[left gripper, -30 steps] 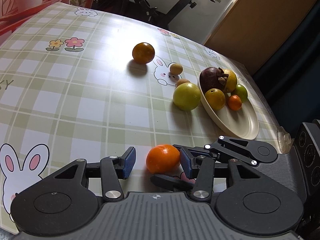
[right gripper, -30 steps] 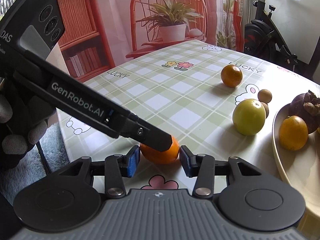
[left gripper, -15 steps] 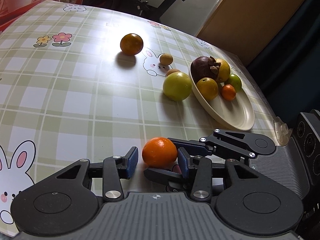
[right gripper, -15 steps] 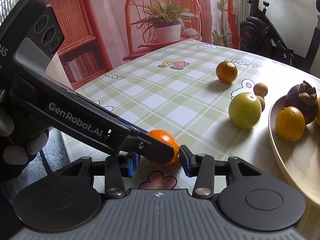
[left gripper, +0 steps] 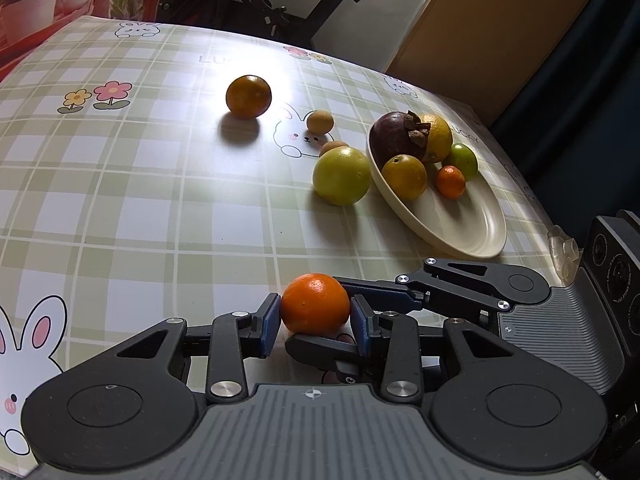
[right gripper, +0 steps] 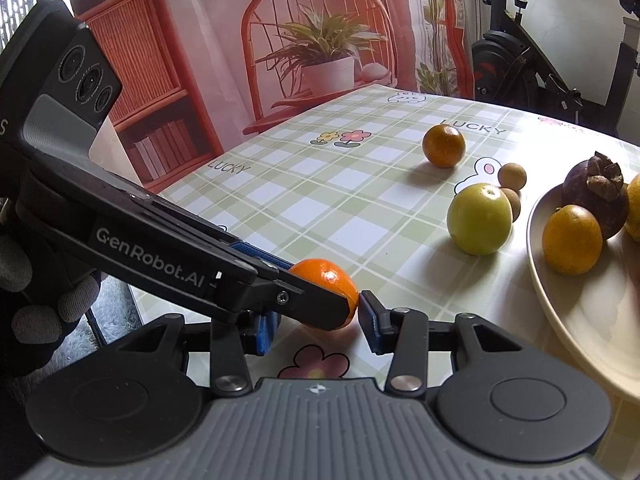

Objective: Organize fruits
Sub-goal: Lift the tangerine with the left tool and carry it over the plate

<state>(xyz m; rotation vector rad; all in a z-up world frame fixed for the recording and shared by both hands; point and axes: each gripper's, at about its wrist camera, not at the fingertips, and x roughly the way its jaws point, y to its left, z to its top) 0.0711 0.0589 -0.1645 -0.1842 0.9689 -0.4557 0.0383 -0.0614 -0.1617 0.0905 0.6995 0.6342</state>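
A bright orange, round mandarin (left gripper: pixel 315 305) sits at the near edge of the desk (left gripper: pixel 160 184), which is covered in a green-and-white checked cloth printed with rabbits and flowers. The left claw (left gripper: pixel 315 322) has its blue pads pressed against both sides of this mandarin, gripping it. The right claw (right gripper: pixel 316 322) reaches in from the other side at nearly the same spot; its jaws are spread apart around the fruit, its right pad just beside the peel, while the left claw's black finger crosses in front of its left pad. In the right wrist view the mandarin (right gripper: pixel 326 280) is partly hidden behind that finger.

Farther out on the cloth lies a large yellow-green round fruit (left gripper: pixel 341 176), touching the rim of a cream oval plate (left gripper: pixel 476 224). Two small tan round fruits (left gripper: pixel 320 122) lie just behind it, and a dull orange round fruit (left gripper: pixel 248 96) sits alone, well apart. On the plate rest a dark purple mangosteen (left gripper: pixel 394 140), an orange citrus (left gripper: pixel 404 176), a yellow fruit, a small green one and a small orange one.

A gloved hand (right gripper: pixel 36 300) holds the left claw's handle.
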